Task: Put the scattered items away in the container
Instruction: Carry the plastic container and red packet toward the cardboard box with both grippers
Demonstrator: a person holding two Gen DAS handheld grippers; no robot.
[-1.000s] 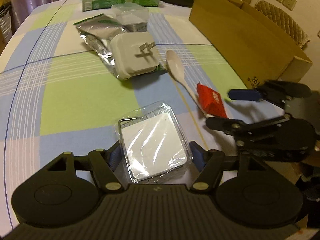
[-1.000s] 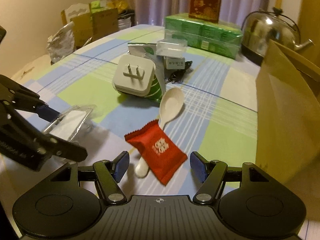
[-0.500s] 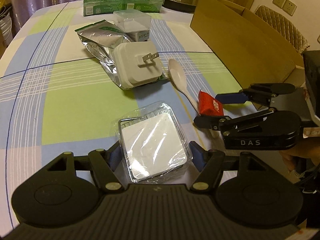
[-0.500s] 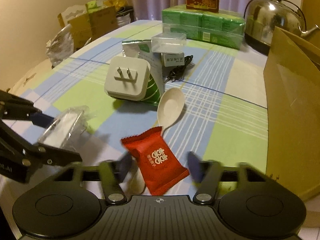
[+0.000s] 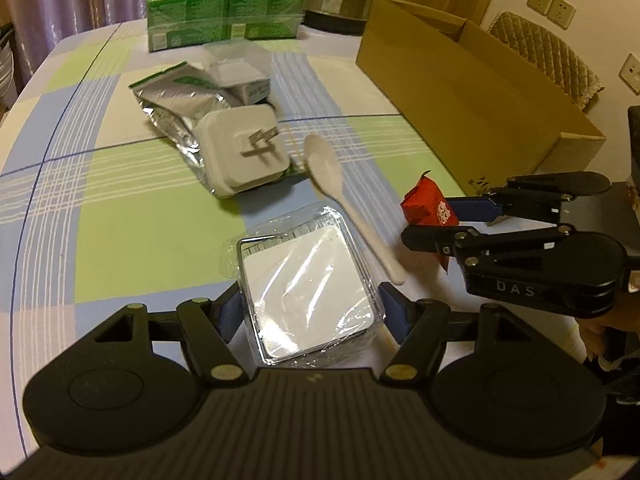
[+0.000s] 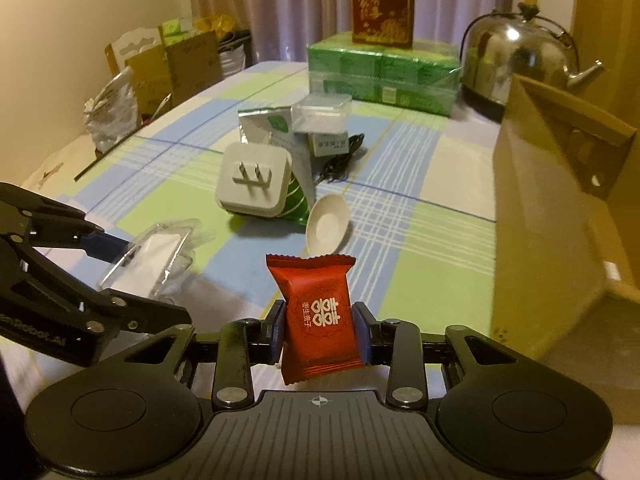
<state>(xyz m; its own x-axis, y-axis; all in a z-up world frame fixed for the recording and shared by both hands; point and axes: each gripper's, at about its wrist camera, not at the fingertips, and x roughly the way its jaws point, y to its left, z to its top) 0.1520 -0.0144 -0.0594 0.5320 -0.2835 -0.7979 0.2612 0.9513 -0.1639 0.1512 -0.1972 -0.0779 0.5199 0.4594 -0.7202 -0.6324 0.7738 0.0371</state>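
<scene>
My right gripper [image 6: 320, 332] is shut on a red candy packet [image 6: 318, 320], which stands upright between the pads, off the checked tablecloth. The left wrist view shows that packet [image 5: 428, 204] in the right gripper [image 5: 430, 220], just short of the open cardboard box [image 5: 460, 100]. My left gripper [image 5: 312, 314] is shut on a clear plastic case with a white insert [image 5: 308, 284]. From the right wrist view the case [image 6: 156, 256] sits tilted in the left gripper [image 6: 152, 280]. The cardboard box [image 6: 552, 220] stands to the right.
On the cloth lie a white spoon [image 5: 332, 172], a white plug adapter [image 5: 244, 152] on a foil pouch [image 5: 172, 100], and a small clear box [image 5: 240, 72]. Green packs [image 5: 224, 12] and a steel kettle [image 6: 520, 56] stand at the back. A black cable [image 6: 340, 160] lies near the pouch.
My right gripper has shut on the red packet and lifted it off the cloth. The left gripper still holds the clear case and has risen slightly.
</scene>
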